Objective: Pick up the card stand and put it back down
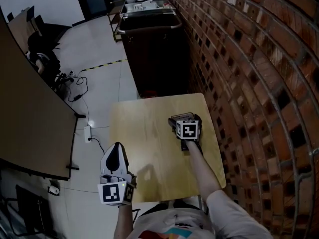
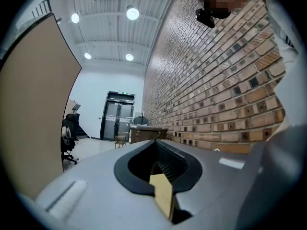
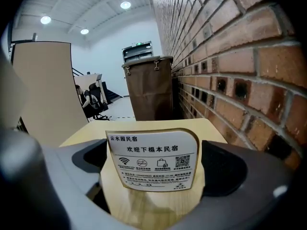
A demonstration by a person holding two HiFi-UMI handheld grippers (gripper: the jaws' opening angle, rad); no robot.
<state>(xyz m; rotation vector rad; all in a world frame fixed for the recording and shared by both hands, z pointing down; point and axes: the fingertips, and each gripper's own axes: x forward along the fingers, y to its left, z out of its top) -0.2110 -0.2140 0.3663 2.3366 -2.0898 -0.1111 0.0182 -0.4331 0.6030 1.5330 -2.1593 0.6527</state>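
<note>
A brick wall (image 1: 249, 83) runs down the right of the room. A small pale wooden table (image 1: 144, 148) stands against it, and a tall brown bin (image 1: 154, 54) stands just beyond the table's far edge. To the left there is pale floor (image 1: 99, 49) and a large tan partition (image 1: 30, 118).

My right gripper (image 1: 178, 120) is out over the far right part of the table. Its jaws sit against both sides of the card stand (image 3: 152, 159), holding it by its light wooden base. The card stands upright, its printed white face turned toward my gripper's camera. I cannot tell whether the base touches the tabletop.

My left gripper (image 1: 116, 148) hangs at the table's near left edge, well apart from the stand. It is tilted upward, its jaws drawn close together with nothing gripped.
</note>
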